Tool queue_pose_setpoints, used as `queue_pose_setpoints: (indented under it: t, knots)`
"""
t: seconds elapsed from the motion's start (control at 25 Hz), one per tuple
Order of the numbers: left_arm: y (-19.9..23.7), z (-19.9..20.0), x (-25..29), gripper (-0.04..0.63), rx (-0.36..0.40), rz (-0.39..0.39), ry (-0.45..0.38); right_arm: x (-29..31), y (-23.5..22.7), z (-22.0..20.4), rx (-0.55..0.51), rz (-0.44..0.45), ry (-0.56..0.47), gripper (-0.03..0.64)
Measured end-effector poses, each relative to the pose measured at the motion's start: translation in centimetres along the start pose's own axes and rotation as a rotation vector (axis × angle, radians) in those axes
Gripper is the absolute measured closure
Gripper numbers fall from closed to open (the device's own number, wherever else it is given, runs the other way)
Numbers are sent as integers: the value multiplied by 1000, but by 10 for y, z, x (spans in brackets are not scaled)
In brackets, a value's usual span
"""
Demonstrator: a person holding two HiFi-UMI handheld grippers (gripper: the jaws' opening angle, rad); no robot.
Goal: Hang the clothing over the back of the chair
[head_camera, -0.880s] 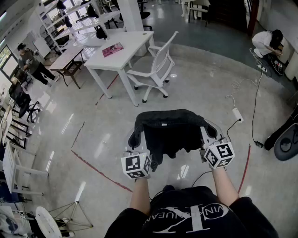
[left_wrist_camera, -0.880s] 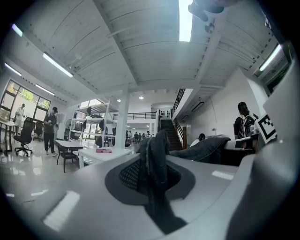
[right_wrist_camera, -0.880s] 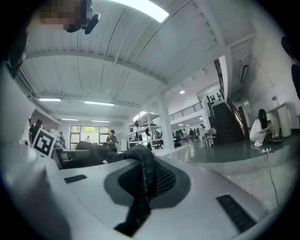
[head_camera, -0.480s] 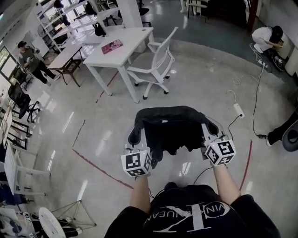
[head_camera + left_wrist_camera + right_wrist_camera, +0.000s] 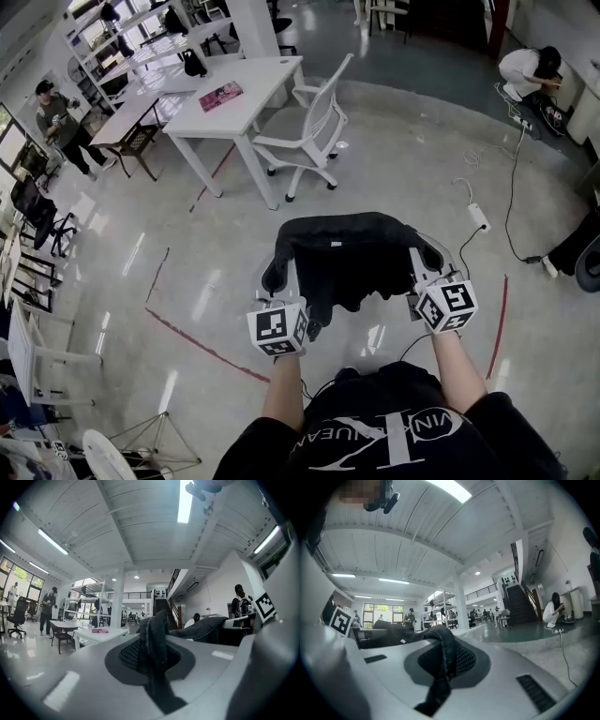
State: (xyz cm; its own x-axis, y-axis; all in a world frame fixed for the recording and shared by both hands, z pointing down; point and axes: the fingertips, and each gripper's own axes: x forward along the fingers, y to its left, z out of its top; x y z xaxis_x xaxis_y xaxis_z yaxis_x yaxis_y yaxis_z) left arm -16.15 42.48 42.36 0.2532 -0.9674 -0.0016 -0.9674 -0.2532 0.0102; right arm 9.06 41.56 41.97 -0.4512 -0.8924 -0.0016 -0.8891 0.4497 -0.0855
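While standing on open floor point(image 5: 169, 281), holding black clothing point(image 5: 349, 262) stretched between left gripper point(image 5: 277, 286) and right gripper point(image 5: 424, 272), long axis running side to side; facing the white chair point(image 5: 314, 131) well apart ahead, beside a tabletop point(image 5: 239, 94), a shade toward the left gripper's side. From the left gripper view, jaws clamping a fold of the clothing point(image 5: 154, 644). From the right gripper view, jaws pinching its opposite edge point(image 5: 443, 660).

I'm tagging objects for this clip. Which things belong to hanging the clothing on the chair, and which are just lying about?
In the job: black garment, pinched by left gripper and right gripper; white office chair, probably the target.
Lying about: white table, pink book, power strip.
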Motion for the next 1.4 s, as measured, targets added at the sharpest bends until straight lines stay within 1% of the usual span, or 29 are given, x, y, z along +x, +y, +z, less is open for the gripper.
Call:
queue_pose_setpoints:
  t: [0.2,0.44,0.56,1.0,1.4]
  knots:
    - [4,7,5,552,0,-25,-11,4,2,7,11,-29,-22,595]
    - [15,19,17,552,-6,-30,-22,20,3,17,10,-25,-27,595]
    - [21,16,30,552,-5,-28,-20,35,-2,15,12,-21,-29,595]
    - [49,11,108,552,1,14,-1,119,-38,10,36,19,-28,595]
    - [65,22,198,552,-4,49,-2,204,-84,26,35,66,-23,595]
